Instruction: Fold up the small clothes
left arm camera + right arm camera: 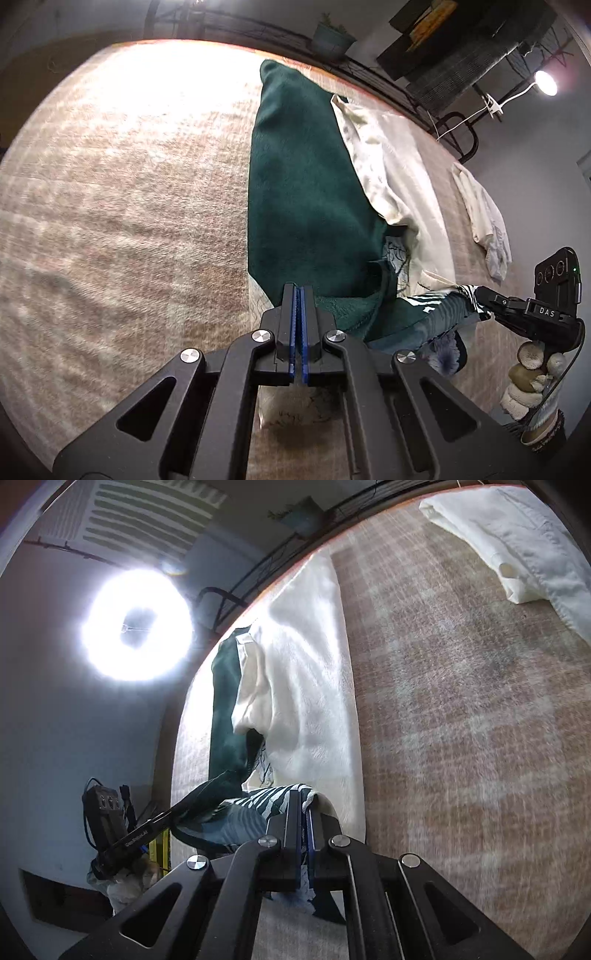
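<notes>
While both tongs grip its near hem, the dark green garment (306, 192) lies on the tabletop (122, 192), its long axis running straight away from them. Left tongs (298, 295) are pinched on the plain green corner, right tongs (305, 808) on the striped corner, so a fold would likely carry forward along that axis.

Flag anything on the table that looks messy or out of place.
The cream cloth lies rumpled, one part bunched over the dark green garment instead of flat. A second white garment sits crumpled near the table's far edge. Both grippers, left and right, pinch the green garment's near edge. Nothing looks spilled or damaged.
</notes>
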A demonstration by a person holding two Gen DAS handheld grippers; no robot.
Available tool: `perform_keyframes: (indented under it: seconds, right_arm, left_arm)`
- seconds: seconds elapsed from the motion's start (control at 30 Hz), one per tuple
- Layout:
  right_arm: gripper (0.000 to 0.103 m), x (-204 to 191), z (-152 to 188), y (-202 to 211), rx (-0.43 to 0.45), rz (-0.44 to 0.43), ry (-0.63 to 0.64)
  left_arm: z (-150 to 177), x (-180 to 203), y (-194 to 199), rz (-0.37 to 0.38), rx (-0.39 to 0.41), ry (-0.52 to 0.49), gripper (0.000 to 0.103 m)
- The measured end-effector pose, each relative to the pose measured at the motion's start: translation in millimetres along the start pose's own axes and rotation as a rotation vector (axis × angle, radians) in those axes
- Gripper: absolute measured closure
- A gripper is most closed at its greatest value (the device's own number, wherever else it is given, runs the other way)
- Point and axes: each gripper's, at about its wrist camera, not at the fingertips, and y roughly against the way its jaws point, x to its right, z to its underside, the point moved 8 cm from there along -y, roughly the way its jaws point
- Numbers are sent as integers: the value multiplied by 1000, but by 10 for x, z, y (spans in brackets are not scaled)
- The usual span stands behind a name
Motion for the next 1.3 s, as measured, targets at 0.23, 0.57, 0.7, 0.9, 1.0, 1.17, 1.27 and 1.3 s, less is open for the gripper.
perform_keyframes:
  seconds: [0.23,0.57,0.7,0.9,1.0,1.17,1.27,1.3]
  right_arm:
    - [66,-79,-131,106,47,37,50]
    - [69,-32,-4,182,28,177,210]
    - [69,67,-67,71,23,243,224]
    - [70,117,-205,-166,0,319,273]
    - [75,81,-243,-206,3,308,273]
    - [85,-71,-237,-218,17,322,338]
    - [97,-86,-238,-249,15,346,363]
    - [99,-84,-237,-257,13,347,366]
  left_arm:
    - [-203,-121,152,-67,82,32,75]
    - [-98,-189,179,-97,79,-30,73]
    - [-46,-150,-19,-110,30,-36,73]
    - [-117,-64,-123,-135,38,-78,73]
    - [-195,-40,-208,-140,38,-87,73]
    - [-284,33,-394,-153,23,-134,73]
    - [-320,46,-423,-188,41,-160,94]
    - [-324,45,-428,-189,39,-159,101]
